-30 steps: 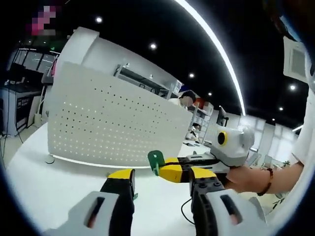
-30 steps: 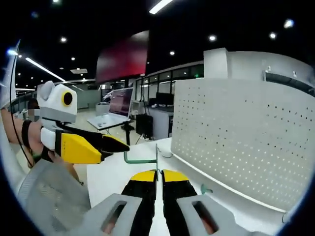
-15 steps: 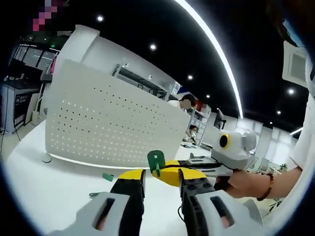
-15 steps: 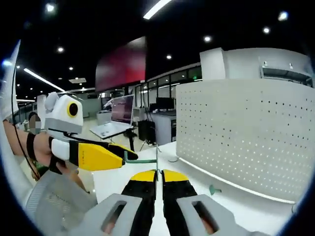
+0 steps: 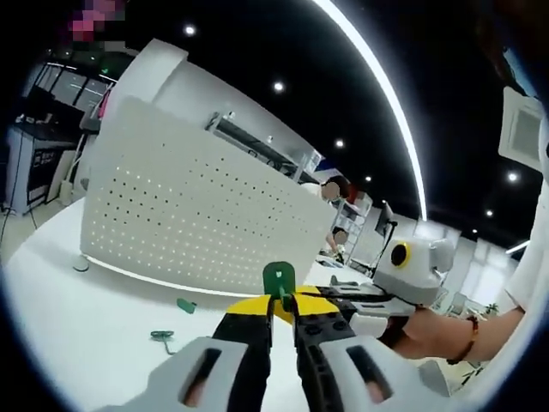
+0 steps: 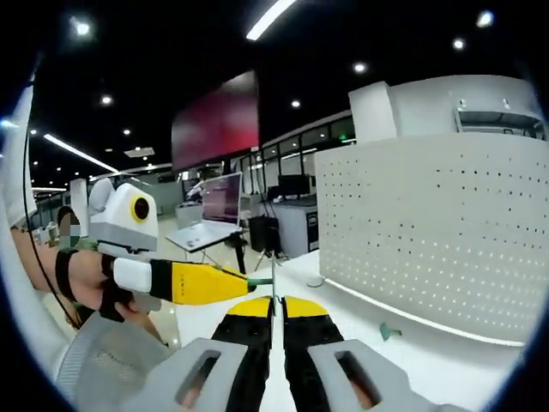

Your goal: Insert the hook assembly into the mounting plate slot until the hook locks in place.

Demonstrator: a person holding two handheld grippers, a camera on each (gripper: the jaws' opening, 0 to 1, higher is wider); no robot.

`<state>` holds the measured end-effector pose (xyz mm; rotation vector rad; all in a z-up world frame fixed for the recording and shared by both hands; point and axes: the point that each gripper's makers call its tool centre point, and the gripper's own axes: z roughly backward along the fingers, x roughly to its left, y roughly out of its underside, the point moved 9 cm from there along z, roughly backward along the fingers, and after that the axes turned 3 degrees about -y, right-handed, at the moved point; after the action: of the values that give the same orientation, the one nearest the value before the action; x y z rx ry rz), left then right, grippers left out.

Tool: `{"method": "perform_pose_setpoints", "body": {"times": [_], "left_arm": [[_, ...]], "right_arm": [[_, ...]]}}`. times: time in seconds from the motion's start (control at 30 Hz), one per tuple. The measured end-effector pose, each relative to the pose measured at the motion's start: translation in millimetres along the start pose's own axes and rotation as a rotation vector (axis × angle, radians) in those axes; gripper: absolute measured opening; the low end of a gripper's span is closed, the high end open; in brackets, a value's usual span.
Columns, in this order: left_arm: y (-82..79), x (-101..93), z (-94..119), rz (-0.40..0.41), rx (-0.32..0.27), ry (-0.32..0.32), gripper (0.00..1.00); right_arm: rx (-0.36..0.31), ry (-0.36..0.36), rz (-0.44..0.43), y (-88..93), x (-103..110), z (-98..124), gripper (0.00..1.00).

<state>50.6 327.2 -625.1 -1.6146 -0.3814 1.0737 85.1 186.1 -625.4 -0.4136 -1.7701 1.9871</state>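
Now the green hook assembly [image 5: 279,280] sits pinched between both tongs above the white bench [image 5: 77,318]: left tongs [image 5: 280,305] clamped on it, right tongs [image 6: 275,302] clamped on its thin edge. Behind stands the perforated mounting plate [image 5: 189,215], near the bench's far edge.

Yellow-tipped black tool [image 5: 281,307] jaws

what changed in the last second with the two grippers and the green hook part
The left gripper closed its jaws, open a second ago, onto the green plastic hook piece that the right gripper keeps pinched. The white perforated pegboard panel and the small green parts on the white table stayed put.
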Motion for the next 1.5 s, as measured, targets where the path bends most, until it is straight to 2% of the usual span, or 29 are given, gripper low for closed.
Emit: {"method": "perform_pose_setpoints", "body": {"times": [0.3,0.47,0.73,0.93,1.17,1.5], "left_arm": [[0.0,2.4,2.8,0.028,-0.008,-0.013,0.04],[-0.6,3.1,2.7,0.037,-0.007,-0.018,0.03],[-4.4,5.4,2.4,0.003,-0.005,-0.026,0.03],[-7.6,5.7,2.3,-0.017,-0.008,-0.032,0.03],[-11.5,4.8,0.9,-0.043,-0.023,-0.041,0.02],[-20.2,9.1,-1.4,-0.093,-0.053,-0.085,0.02]], "right_arm": [[-0.003,-0.012,-0.023,0.8,4.8,-3.0,0.03],[-0.003,-0.015,-0.003,0.3,4.6,-3.8,0.03],[-0.019,-0.020,0.021,-1.3,4.5,-3.8,0.04],[-0.002,-0.023,0.013,-1.4,1.0,-2.1,0.08],[0.002,-0.018,0.045,-2.6,-2.8,3.5,0.11],[0.007,0.028,0.043,-0.1,-16.2,23.8,0.15]]}}
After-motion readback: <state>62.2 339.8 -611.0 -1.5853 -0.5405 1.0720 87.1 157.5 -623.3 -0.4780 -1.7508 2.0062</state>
